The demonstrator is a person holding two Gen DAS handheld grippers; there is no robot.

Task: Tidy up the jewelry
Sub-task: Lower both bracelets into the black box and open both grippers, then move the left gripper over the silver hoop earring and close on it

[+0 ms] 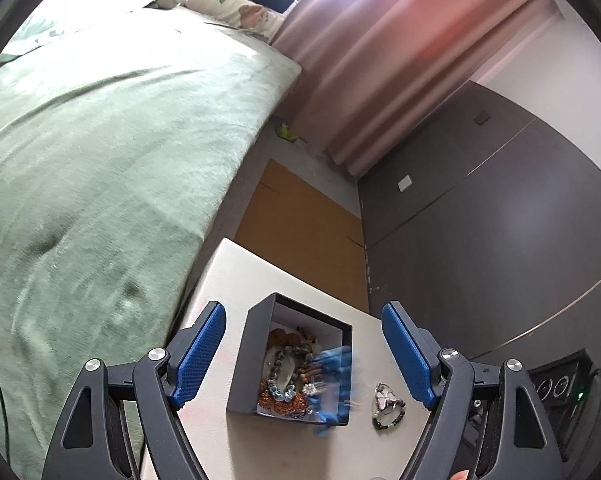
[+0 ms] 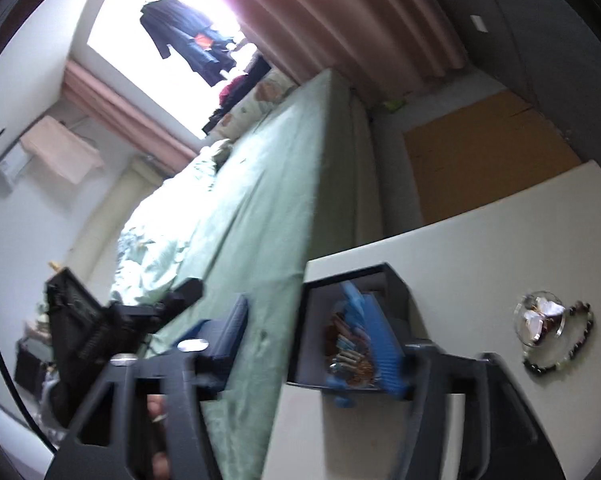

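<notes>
An open black box [image 1: 256, 352] holding several beaded pieces of jewelry [image 1: 284, 376] stands on a white table [image 1: 236, 276]. My left gripper [image 1: 303, 356] is open wide above it, with the box showing between its blue pads and nothing held. A blurred blue shape [image 1: 334, 384] over the box's right side is my right gripper. In the right wrist view my right gripper [image 2: 306, 342] is open; one pad [image 2: 384, 348] hangs over the box [image 2: 396, 284], the other over the bed's edge. A bead bracelet [image 2: 560, 344] and a shiny clear piece [image 2: 538, 318] lie on the table right of the box.
A green-covered bed [image 1: 100, 160] runs along the table's left side. Flat cardboard [image 1: 300, 216] lies on the floor beyond the table, against a dark wardrobe [image 1: 500, 208]. A pink curtain [image 1: 380, 60] hangs behind. A power strip [image 1: 556, 388] sits low at the right.
</notes>
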